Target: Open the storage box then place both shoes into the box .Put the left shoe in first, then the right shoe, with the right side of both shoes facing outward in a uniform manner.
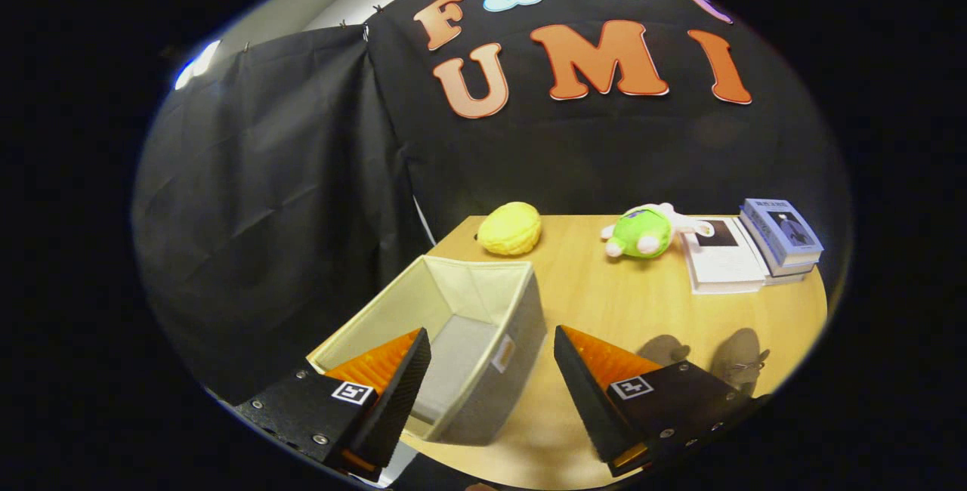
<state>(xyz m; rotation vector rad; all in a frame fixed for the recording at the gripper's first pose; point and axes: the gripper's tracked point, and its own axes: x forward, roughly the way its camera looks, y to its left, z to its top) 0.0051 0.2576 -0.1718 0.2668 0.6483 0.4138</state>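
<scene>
An open fabric storage box [521, 317], cream inside and grey outside, stands on the wooden table [634, 310] near its left edge. Its inside holds nothing that I can see. My gripper [491, 347] hovers above the box's near right corner with its fingers wide apart and nothing between them. The left finger [400, 374] hangs over the box's interior, the right finger [585, 381] over the table just right of the box wall.
Beyond the box lie a yellow plush toy [511, 228] and a green and white plush toy [646, 231]. A stack of books [778, 238] and a white booklet [721, 255] sit at the far right. Black cloth walls close the left and back.
</scene>
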